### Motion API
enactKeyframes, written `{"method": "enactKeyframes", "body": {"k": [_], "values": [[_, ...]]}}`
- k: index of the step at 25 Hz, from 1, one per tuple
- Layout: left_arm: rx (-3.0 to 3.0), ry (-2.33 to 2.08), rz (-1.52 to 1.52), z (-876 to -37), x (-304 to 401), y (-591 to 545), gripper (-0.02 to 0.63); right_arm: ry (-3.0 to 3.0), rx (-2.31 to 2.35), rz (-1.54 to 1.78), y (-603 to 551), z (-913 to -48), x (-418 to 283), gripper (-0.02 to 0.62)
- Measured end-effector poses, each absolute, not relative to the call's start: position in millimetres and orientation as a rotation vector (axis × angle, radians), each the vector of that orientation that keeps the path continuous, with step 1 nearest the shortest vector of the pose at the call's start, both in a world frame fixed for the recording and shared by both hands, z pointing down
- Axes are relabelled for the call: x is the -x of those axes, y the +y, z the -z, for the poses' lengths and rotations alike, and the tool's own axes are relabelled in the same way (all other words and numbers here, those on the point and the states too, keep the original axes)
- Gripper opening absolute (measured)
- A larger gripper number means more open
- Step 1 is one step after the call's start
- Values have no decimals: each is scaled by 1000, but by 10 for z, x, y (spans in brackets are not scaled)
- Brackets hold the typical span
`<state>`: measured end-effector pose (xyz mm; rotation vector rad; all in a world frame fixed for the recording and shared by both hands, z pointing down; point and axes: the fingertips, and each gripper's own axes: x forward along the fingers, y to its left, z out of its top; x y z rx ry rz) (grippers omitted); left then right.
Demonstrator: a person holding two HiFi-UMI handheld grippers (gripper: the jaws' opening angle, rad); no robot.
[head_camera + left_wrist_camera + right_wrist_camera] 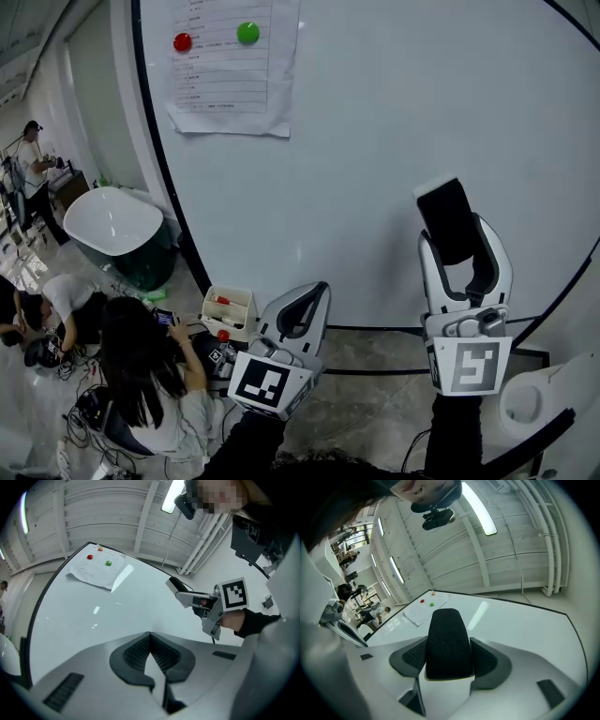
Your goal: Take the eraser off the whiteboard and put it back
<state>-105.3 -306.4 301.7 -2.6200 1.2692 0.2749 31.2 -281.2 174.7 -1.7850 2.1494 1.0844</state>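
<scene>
The eraser [448,220], black felt on a white body, sits upright between the jaws of my right gripper [459,242], which is shut on it in front of the whiteboard [375,112]. I cannot tell whether the eraser touches the board. In the right gripper view the eraser [447,644] fills the gap between the pads of the right gripper [449,657]. My left gripper [317,291] is lower and to the left, shut with nothing in it. The left gripper view shows the left gripper [150,637] with its tips together, and the right gripper [180,590] holding the eraser [176,584] beyond.
A paper sheet [230,66] hangs at the board's upper left under a red magnet [182,41] and a green magnet [247,33]. A small tray [228,309] with markers sits by the board's lower left edge. People [141,366] crouch at lower left beside a white tub [112,220].
</scene>
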Motion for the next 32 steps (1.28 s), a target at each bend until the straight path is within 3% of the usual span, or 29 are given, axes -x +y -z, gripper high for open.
{"method": "enactKeyframes", "body": {"k": [15,32], "values": [[2615,1208,-249,-2947,735,-3090,6,2069,1926,-931,-2530,-2078,-975,278],[2612,1215,-267,-2980,737,-3065,6,2085,1942,-889,-2530,-2175,-1018,278]]}}
